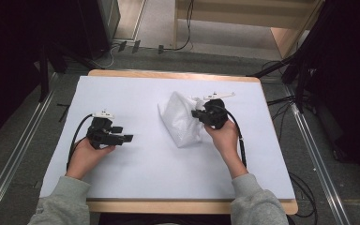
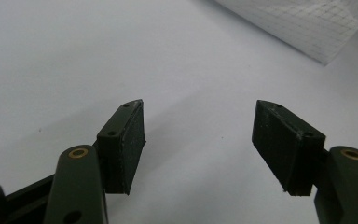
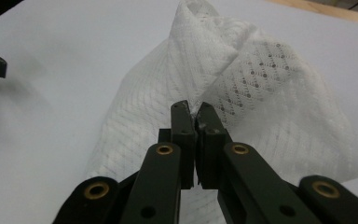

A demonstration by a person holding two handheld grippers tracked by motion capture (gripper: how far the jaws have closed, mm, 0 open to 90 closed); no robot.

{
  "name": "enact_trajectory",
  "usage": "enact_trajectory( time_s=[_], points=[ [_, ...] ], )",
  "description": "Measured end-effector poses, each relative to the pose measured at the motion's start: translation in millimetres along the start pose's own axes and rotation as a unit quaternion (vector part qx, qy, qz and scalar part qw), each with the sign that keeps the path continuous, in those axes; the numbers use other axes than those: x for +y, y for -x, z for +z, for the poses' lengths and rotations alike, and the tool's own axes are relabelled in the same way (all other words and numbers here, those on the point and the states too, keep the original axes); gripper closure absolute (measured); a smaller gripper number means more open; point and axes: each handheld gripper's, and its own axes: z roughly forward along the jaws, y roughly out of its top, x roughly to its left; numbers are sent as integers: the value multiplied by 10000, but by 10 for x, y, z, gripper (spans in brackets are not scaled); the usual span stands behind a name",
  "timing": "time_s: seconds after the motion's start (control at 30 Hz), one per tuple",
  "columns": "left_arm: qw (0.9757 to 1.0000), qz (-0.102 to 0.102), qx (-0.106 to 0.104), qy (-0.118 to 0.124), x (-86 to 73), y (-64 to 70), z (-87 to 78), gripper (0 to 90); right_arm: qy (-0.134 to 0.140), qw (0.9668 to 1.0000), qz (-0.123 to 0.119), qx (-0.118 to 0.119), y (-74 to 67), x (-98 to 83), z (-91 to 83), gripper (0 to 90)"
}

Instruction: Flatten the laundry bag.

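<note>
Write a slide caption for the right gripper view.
Right claw shut on a fold of the white perforated mesh cloth, lifting it off the white table cover.

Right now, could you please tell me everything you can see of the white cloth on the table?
The white cloth is a thin, perforated fabric with a woven diamond pattern, crumpled rather than flat. It lies right of centre on the white table cover, its lower part resting there while one fold is drawn up into a peak. The right tongs are shut on that fold, pinching it between their black pads. The left tongs stand open and apart from it, over bare cover.
</note>
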Motion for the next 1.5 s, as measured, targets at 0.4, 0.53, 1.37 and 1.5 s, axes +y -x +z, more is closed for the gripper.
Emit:
enact_trajectory(
  time_s=[0.4, 0.53, 1.37, 1.5],
  points=[
    [10000, -2, 24, 87, -4, -9, -34, 354, 4, 9984, -376, 416, -385, 63, 26, 894],
    [9999, -28, 32, 93, -15, -18, -46, 353, -42, 9968, -436, 675, -510, 64, 96, 888],
    [9993, -300, 147, 162, -147, -97, -201, 353, -516, 9866, -895, 1264, -1028, 22, 390, 758],
    [9992, -316, 163, 198, -153, -111, -210, 353, -501, 9855, -902, 1346, -1040, 47, 322, 723]
  ],
)
